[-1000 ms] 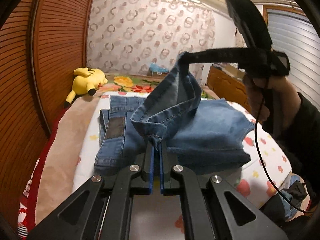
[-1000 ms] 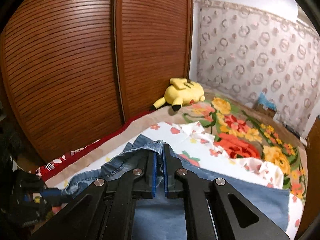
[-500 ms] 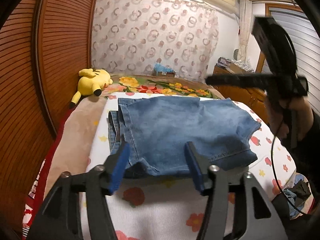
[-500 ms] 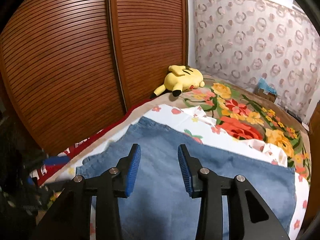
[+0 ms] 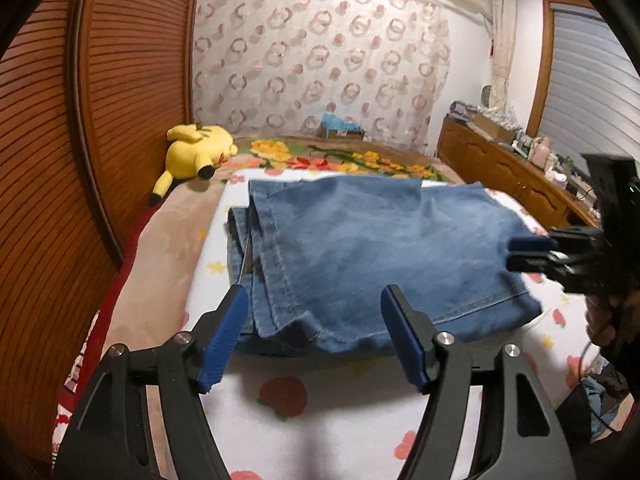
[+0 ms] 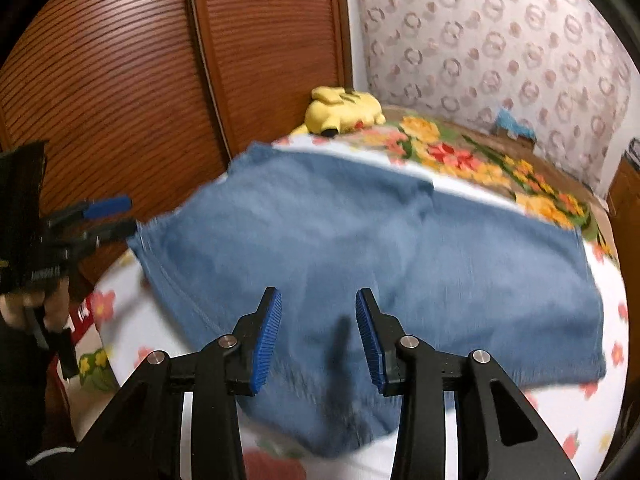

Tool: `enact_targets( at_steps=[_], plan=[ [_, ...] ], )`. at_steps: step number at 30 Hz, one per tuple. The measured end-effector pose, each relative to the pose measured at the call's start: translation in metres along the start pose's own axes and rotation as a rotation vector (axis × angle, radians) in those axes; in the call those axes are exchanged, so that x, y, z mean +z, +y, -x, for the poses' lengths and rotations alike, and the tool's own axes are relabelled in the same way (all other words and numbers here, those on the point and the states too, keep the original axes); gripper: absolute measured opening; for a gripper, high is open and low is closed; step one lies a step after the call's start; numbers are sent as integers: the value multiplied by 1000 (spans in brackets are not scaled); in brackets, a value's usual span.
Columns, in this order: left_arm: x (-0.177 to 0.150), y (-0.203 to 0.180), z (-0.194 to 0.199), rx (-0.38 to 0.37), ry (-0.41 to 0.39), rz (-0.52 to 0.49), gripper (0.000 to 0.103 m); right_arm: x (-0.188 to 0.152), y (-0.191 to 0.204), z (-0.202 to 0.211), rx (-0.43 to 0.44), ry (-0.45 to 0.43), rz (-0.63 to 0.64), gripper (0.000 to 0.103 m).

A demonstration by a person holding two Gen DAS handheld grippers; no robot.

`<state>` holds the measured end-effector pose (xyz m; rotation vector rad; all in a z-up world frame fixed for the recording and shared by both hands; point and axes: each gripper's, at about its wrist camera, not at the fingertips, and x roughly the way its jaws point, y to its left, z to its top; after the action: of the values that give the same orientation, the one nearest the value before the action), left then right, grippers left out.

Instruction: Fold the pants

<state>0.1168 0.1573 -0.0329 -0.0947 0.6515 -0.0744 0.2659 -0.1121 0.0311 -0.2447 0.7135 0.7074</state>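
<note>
Support is a bed (image 5: pixel 168 240), pushed up against a slatted wooden wardrobe on its far-left side. Layers on it: tan blanket (image 5: pixel 160 280) along the wardrobe edge, a big-flower blanket (image 6: pixel 480 160) at the far end, and a white sheet with small red and yellow flowers (image 5: pixel 320 420) over the near part. Folded blue jeans (image 5: pixel 380 248) lie flat on the white sheet, hems toward the left-wrist camera, a second denim layer showing under the left edge. Yellow plush toy (image 5: pixel 196 152) lies at the far corner by the wardrobe, well apart from the jeans. Small blue item at the far end, too small to identify.
</note>
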Motion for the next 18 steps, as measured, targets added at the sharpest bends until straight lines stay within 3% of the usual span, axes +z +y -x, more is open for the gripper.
enact_targets(
  at_steps=[10, 15, 18],
  plan=[
    [-19, 10, -24, 28, 79, 15, 70, -36, -2, 23, 25, 14, -32, 40],
    [-24, 10, -29, 27, 92, 21, 70, -36, -1, 16, 29, 12, -23, 40],
    [-25, 10, -32, 33, 99, 18, 70, -42, -2, 18, 46, 10, -1, 8]
  ],
)
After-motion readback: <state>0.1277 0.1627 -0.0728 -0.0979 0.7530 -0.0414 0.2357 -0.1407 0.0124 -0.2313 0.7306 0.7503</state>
